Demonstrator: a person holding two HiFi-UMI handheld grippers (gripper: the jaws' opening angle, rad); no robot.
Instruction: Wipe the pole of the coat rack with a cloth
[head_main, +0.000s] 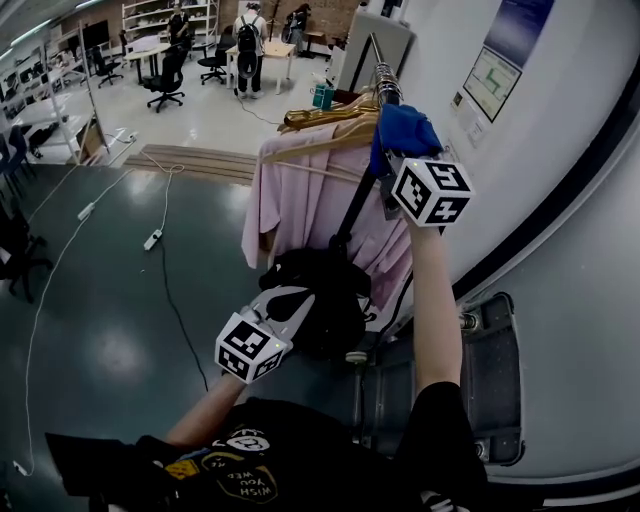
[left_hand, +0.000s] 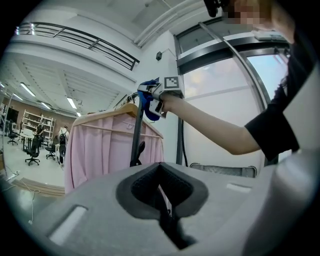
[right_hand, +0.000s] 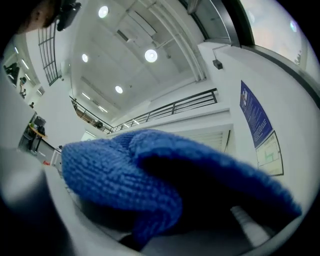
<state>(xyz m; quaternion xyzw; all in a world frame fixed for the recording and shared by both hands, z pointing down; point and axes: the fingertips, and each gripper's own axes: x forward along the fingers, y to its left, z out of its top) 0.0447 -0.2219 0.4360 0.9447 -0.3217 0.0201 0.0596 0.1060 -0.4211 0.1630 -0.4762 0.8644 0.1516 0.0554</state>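
The coat rack's black upright pole (head_main: 352, 212) rises to a shiny top rail (head_main: 384, 78). A blue cloth (head_main: 404, 130) is wrapped over the rail where the two meet. My right gripper (head_main: 398, 152) is raised and shut on the cloth, its marker cube just below. The right gripper view is filled by the blue cloth (right_hand: 150, 185), which hides the jaws. The left gripper view shows the cloth (left_hand: 145, 104) at the top of the pole (left_hand: 136, 137). My left gripper (head_main: 285, 305) hangs low beside the pole, shut (left_hand: 159, 169) with nothing in it.
A pink garment (head_main: 298, 200) on wooden hangers (head_main: 325, 118) and a black bag (head_main: 325, 290) hang on the rack. A white wall with a poster (head_main: 505, 60) is close on the right. A grey metal unit (head_main: 492, 385) stands below. Cables (head_main: 160, 235) lie on the floor.
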